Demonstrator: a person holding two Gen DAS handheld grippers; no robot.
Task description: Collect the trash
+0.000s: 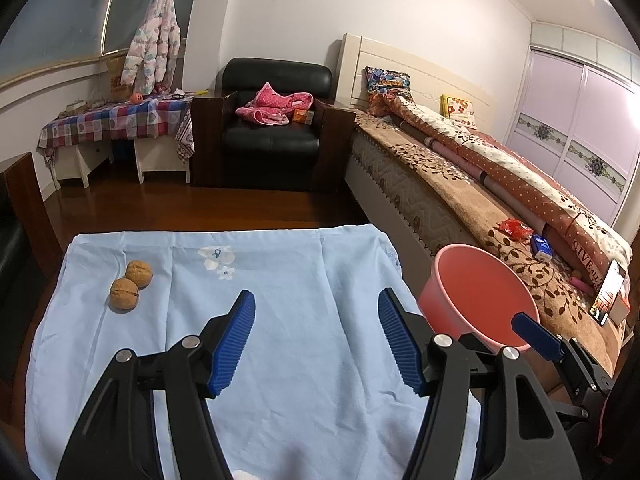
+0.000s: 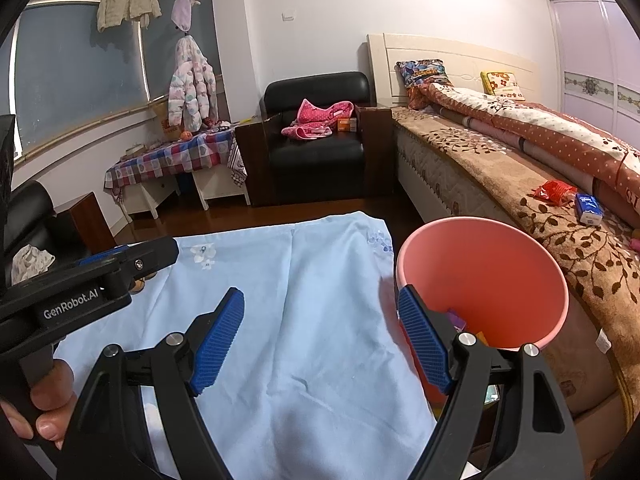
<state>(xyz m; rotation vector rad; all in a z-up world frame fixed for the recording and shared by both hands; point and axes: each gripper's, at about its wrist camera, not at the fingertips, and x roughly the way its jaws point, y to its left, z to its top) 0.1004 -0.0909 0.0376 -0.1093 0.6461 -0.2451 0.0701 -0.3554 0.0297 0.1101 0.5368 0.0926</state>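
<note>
A table draped in a pale blue floral cloth (image 1: 248, 320) fills the foreground of both wrist views. The left gripper (image 1: 316, 340) hangs above the middle of the cloth with its ribbed blue pads spread wide and nothing between them. Two walnuts (image 1: 131, 286) lie touching each other on the far left part of the cloth, well apart from those pads. In the right wrist view the walnuts are almost wholly hidden behind the body of the left gripper (image 2: 88, 276), which a person's hand (image 2: 44, 408) grips by the handle at the lower left. The right gripper (image 2: 320, 340) is likewise spread wide and empty, its left pad over the cloth and its right pad in front of the near rim of a pink plastic bin (image 2: 520, 264). The bin stands just off the right edge of the table, between it and the bed (image 2: 500, 176), and a few small coloured scraps show at its bottom, though what they are cannot be told. In the left wrist view the same bin (image 1: 472, 280) sits right of the left gripper's right finger, with a blue finger of the right gripper (image 1: 536, 334) crossing its near rim. On the bed's brown leaf-patterned blanket lie a red crumpled wrapper (image 2: 554, 192) and a blue and white tissue pack (image 2: 589, 209), side by side and well apart from both grippers.
</note>
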